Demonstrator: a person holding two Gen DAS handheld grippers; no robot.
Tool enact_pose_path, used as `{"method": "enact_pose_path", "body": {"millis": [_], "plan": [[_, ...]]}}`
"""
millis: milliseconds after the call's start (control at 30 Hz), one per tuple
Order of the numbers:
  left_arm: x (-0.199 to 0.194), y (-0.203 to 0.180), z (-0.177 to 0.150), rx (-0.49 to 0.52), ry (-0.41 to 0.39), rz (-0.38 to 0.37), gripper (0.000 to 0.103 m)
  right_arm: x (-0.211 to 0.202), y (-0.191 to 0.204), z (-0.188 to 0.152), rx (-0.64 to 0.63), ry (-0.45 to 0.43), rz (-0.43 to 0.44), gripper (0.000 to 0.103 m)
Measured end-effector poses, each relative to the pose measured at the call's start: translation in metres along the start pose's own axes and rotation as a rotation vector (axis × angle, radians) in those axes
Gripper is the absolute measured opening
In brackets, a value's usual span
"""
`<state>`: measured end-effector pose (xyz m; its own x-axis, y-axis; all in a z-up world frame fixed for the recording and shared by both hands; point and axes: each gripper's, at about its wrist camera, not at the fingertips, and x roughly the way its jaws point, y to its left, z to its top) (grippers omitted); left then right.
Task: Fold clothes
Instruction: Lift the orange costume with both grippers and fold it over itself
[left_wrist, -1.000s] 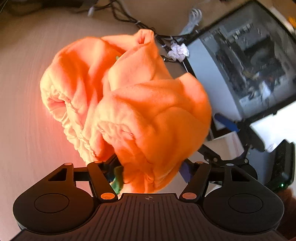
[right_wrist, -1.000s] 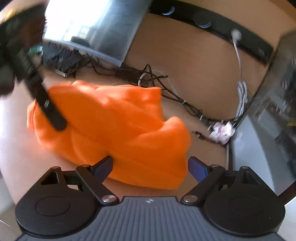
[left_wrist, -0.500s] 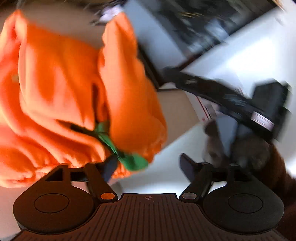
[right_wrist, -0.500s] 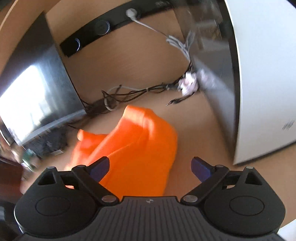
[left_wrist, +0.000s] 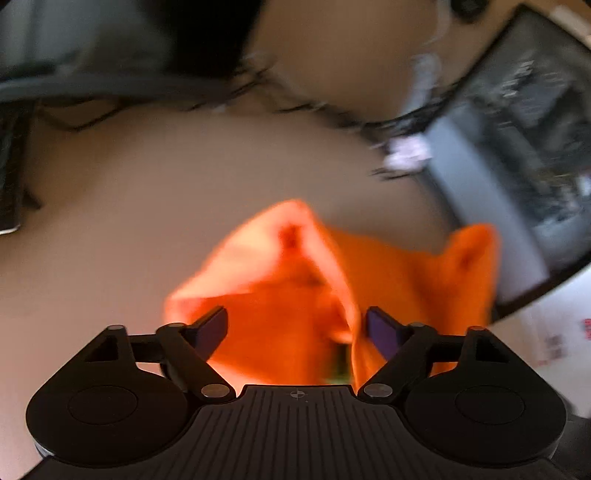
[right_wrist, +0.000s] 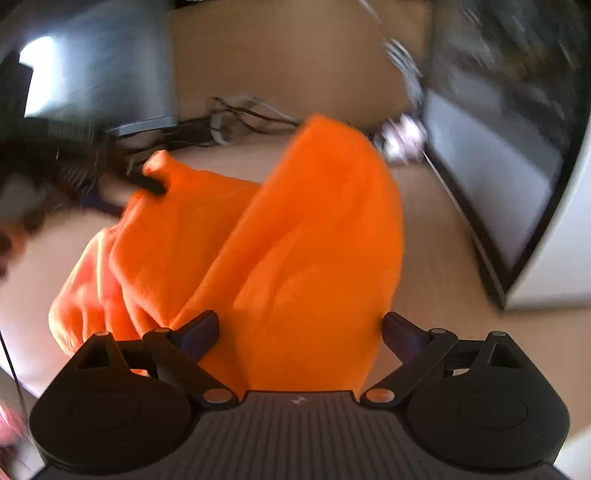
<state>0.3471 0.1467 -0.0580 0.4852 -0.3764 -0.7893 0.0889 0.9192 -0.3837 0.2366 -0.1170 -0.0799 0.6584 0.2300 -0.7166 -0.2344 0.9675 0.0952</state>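
Well, here's the orange garment (right_wrist: 295, 236), bunched up on the pale counter (left_wrist: 147, 206) in a rumpled heap, one fold riding up over another and a peak of cloth poking toward the cables (right_wrist: 229, 122) at the back. Nothing flat or squared about it: no clean edges, no neat stack, so by the look of it the folding proper is not finished, and laying the cloth out smooth is what remains. Both views are blurred with motion, mind you, so fine detail is lost. The right gripper (right_wrist: 300, 326) stands with its fingers spread wide, the near end of the heap sitting between them but not pinched. The left gripper (left_wrist: 297, 326) is likewise spread apart over its side of the heap, gripping nothing that I can see; a scrap of green (left_wrist: 340, 365) shows deep in the folds, too smeared to name. In the right view a dark tip of the other tool (right_wrist: 147, 184) sits at the far corner of the cloth. A dark monitor (right_wrist: 498, 155) stands just to the right of it all.
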Motion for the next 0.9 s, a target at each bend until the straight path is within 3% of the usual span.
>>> {"method": "enact_pose_path", "body": {"millis": [33, 67, 100, 133, 233, 333, 433, 533, 600, 767, 900], "plan": [[0.003, 0.009, 0.0, -0.014, 0.008, 0.01, 0.08, 0.001, -0.003, -0.001, 0.056, 0.019, 0.005, 0.096], [0.004, 0.015, -0.002, -0.024, 0.019, 0.002, 0.079, 0.003, -0.006, -0.004, 0.103, 0.028, 0.02, 0.089], [0.005, 0.017, -0.004, -0.031, 0.024, -0.009, 0.079, 0.005, -0.009, -0.007, 0.132, 0.029, 0.051, 0.076], [0.004, 0.017, -0.006, -0.029, 0.027, -0.019, 0.078, 0.006, -0.01, -0.007, 0.134, 0.026, 0.07, 0.047], [0.003, 0.013, -0.012, -0.033, 0.048, -0.069, 0.071, 0.003, -0.011, 0.009, 0.021, -0.012, 0.047, 0.031], [0.011, 0.0, -0.022, -0.039, 0.094, -0.16, 0.069, -0.005, -0.006, 0.043, -0.24, -0.081, -0.046, 0.028], [0.019, -0.011, -0.031, -0.024, 0.108, -0.221, 0.069, -0.017, 0.026, 0.059, -0.675, -0.15, -0.176, 0.028], [0.023, -0.012, -0.034, -0.044, 0.094, -0.251, 0.069, -0.021, 0.071, 0.034, -1.138, -0.152, -0.277, 0.028], [0.025, -0.007, -0.033, -0.066, 0.085, -0.271, 0.068, -0.015, 0.094, 0.002, -1.343, -0.131, -0.291, 0.028], [0.026, 0.011, -0.037, -0.111, 0.065, -0.325, 0.061, 0.003, 0.12, -0.072, -1.625, -0.17, -0.301, 0.031], [0.017, 0.021, -0.036, -0.15, 0.077, -0.314, 0.064, 0.007, 0.128, -0.062, -1.589, -0.16, -0.289, 0.031]]}}
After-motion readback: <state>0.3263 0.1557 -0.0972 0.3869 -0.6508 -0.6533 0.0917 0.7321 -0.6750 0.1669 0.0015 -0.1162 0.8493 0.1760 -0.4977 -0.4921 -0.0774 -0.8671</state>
